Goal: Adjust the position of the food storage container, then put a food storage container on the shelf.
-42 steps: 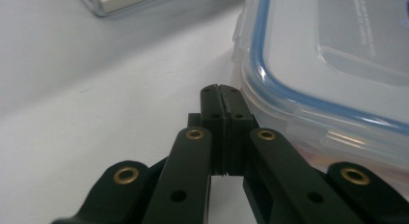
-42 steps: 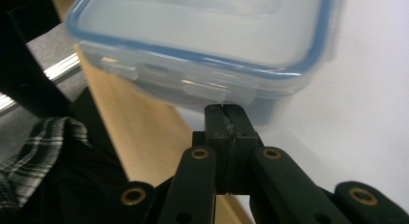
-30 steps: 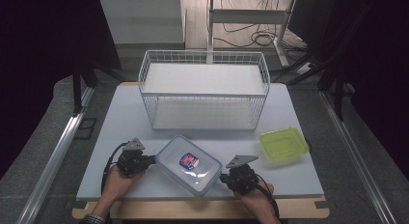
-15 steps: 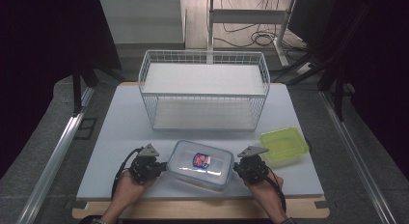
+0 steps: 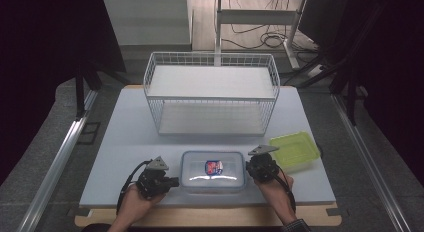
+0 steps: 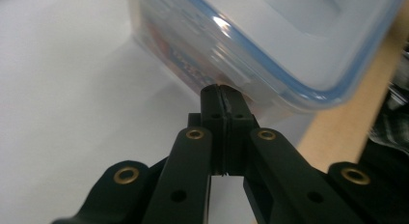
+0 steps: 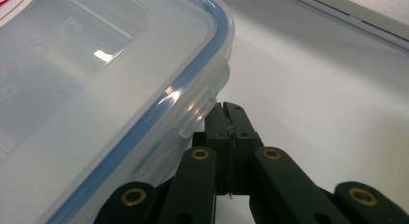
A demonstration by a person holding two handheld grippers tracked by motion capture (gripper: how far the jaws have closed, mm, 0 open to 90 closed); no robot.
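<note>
Container with blue-rimmed clear lid now square to the table edge, no longer skewed, lying flat between both tongs, left gripper jaws pressed together at its left end, right gripper jaws likewise closed beneath the right lid edge, green tray just beyond the right gripper, wire basket farther off.

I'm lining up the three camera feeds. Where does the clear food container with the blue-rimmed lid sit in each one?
High view: container low centre, between the left gripper and right gripper.
Left gripper view: container upper right, above the shut jaws.
Right gripper view: container upper left, beside the shut jaws.
Shared landmark: the lid's blue rim.
</note>
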